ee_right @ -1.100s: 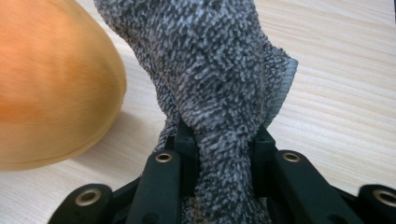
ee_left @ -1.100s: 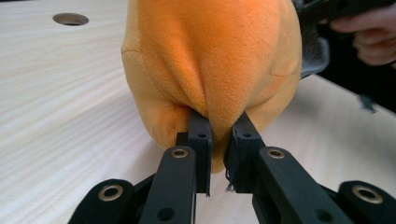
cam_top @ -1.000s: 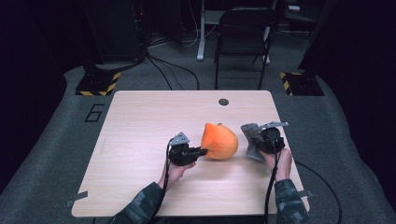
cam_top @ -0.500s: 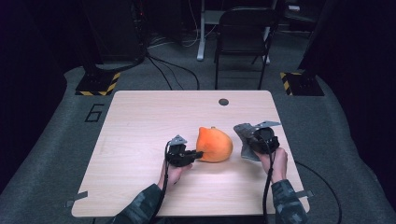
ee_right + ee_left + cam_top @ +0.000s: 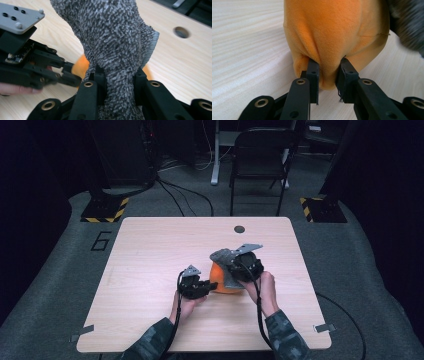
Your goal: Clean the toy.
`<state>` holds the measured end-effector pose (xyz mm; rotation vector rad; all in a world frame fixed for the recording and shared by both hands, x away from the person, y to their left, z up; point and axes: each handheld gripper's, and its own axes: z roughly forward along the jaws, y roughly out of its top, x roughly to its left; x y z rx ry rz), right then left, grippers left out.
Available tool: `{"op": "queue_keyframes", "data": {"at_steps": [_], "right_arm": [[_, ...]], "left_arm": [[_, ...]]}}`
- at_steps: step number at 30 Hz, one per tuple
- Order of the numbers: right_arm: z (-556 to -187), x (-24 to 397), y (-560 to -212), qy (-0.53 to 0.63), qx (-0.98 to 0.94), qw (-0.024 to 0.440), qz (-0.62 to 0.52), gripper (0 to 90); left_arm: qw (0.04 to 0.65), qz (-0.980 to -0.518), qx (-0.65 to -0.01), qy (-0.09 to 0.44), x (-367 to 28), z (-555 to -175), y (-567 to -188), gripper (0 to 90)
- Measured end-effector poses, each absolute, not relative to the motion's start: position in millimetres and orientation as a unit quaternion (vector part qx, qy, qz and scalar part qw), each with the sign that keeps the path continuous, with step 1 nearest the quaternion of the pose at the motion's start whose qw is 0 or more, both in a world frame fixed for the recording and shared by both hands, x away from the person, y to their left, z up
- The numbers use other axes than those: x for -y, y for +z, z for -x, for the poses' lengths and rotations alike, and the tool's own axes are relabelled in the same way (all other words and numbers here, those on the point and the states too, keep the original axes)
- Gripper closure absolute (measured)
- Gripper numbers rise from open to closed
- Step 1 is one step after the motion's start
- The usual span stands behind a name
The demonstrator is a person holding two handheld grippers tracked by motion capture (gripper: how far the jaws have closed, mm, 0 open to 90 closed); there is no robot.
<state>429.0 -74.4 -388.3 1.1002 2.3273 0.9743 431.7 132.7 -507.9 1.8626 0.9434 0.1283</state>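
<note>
The left gripper (image 5: 327, 72) pinches a fold of the orange plush toy (image 5: 332, 35) lying on the wooden table (image 5: 150, 250), its jaws just easing apart, while beyond it the right gripper (image 5: 120, 75) clamps a grey knitted cloth (image 5: 112, 32) over the toy.

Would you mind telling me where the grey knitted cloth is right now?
The grey knitted cloth hangs clamped in the right gripper, over the orange plush near the middle of the table in the high view.
</note>
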Motion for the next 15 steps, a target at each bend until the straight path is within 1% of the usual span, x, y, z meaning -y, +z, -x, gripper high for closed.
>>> {"op": "queue_keyframes", "data": {"at_steps": [1, 3, 4, 6, 9, 11, 14, 15], "right_arm": [[-432.2, 69.0, -394.2, 0.340, -0.836, 0.187, -0.389, 73.4], [-436.7, 62.3, -407.2, 0.321, -0.842, 0.203, -0.384, 73.9], [-439.0, 61.8, -411.4, 0.320, -0.843, 0.202, -0.381, 74.2], [-440.8, 62.9, -413.3, 0.322, -0.843, 0.197, -0.383, 74.5], [-443.0, 64.1, -415.1, 0.325, -0.839, 0.194, -0.391, 75.0], [-444.6, 65.2, -417.4, 0.324, -0.842, 0.196, -0.384, 75.1], [-445.1, 65.8, -417.4, 0.323, -0.841, 0.191, -0.390, 75.1], [-445.9, 66.2, -417.8, 0.326, -0.839, 0.193, -0.390, 75.1]], "left_arm": [[0.499, -0.775, -0.382, 0.062, -131.8, -430.8, -507.6, 72.1], [0.489, -0.783, -0.375, 0.081, -128.3, -428.8, -508.9, 70.4], [0.488, -0.785, -0.372, 0.087, -127.6, -428.5, -510.1, 69.8], [0.485, -0.790, -0.365, 0.092, -128.2, -429.0, -509.6, 67.8], [0.480, -0.794, -0.358, 0.107, -126.7, -428.5, -510.3, 61.3], [0.478, -0.796, -0.352, 0.115, -126.2, -427.9, -511.3, 59.2], [0.481, -0.796, -0.344, 0.127, -125.0, -427.3, -512.7, 59.7], [0.479, -0.799, -0.339, 0.132, -124.2, -426.1, -512.8, 62.3]]}}
